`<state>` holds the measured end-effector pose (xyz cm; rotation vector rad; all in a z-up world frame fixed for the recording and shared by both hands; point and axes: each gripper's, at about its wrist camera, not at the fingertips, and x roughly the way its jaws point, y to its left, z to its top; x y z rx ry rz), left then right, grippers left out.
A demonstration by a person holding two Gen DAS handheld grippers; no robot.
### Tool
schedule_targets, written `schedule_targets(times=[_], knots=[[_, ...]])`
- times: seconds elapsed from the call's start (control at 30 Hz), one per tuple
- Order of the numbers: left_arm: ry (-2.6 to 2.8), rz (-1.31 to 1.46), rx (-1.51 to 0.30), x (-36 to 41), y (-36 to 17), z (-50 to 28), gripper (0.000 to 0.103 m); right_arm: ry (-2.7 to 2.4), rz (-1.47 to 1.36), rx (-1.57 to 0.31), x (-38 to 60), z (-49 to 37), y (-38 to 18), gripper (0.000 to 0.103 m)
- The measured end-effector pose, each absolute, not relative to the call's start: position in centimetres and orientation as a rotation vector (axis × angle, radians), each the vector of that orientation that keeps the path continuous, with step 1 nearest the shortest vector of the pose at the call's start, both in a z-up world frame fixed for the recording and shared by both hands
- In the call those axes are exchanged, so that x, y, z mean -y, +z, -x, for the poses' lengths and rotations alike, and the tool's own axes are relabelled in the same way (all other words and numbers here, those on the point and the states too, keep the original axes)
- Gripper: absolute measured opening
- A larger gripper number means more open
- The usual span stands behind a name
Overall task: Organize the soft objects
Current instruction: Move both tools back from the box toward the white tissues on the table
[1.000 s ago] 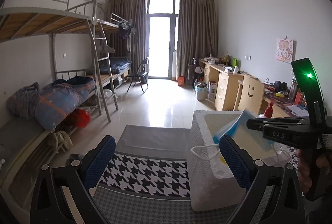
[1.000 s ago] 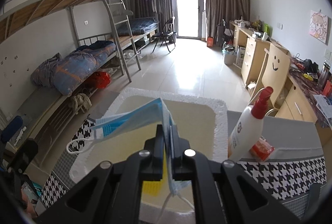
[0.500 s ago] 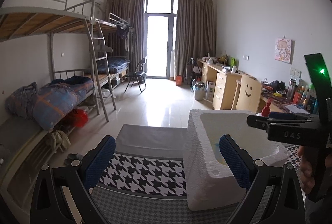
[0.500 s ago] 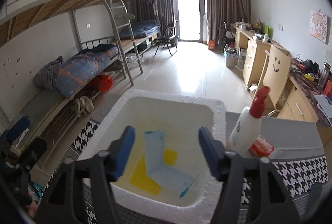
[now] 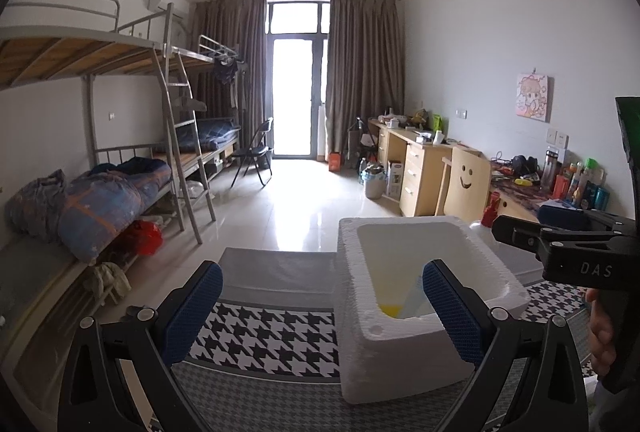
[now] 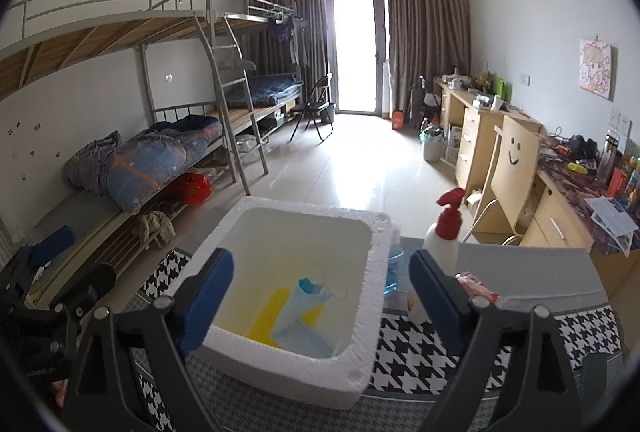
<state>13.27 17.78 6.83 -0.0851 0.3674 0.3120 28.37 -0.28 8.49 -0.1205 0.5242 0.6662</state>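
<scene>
A white foam box (image 6: 308, 210) stands on the houndstooth-covered table (image 6: 424, 344). Inside it a blue face mask (image 6: 298, 308) lies crumpled on a yellow cloth (image 6: 264, 322). My right gripper (image 6: 320, 264) hovers over the box's near side, its jaws opening and nothing between them. The left wrist view shows the box (image 5: 400, 222) to the right, with the mask (image 5: 414, 296) and the yellow cloth (image 5: 390, 309) partly hidden behind a finger. My left gripper (image 5: 320, 276) is open and empty over the table, left of the box. The right gripper (image 5: 532, 224) enters from the right, above the box rim.
Right of the box stand a white spray bottle with a red head (image 6: 444, 236), a bottle of blue liquid (image 6: 394, 268) and a red packet (image 6: 476, 286). Bunk beds (image 6: 160, 152) line the left wall. Desks and a wooden chair (image 6: 516, 160) line the right.
The right gripper went from shut on the blue mask to wide open. The mask dropped into the foam box. The right gripper drew back and rose slightly; the left hardly moved.
</scene>
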Motion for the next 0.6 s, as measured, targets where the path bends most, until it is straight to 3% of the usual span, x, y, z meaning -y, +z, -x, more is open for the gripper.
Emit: schedule_targets(times=[0.6], knots=[[0.26,0.07,-0.333,-15.4,8.0,-11.6,0.102,0.643,0.092,-0.465,3.8,-25.5,9.0,0.092]])
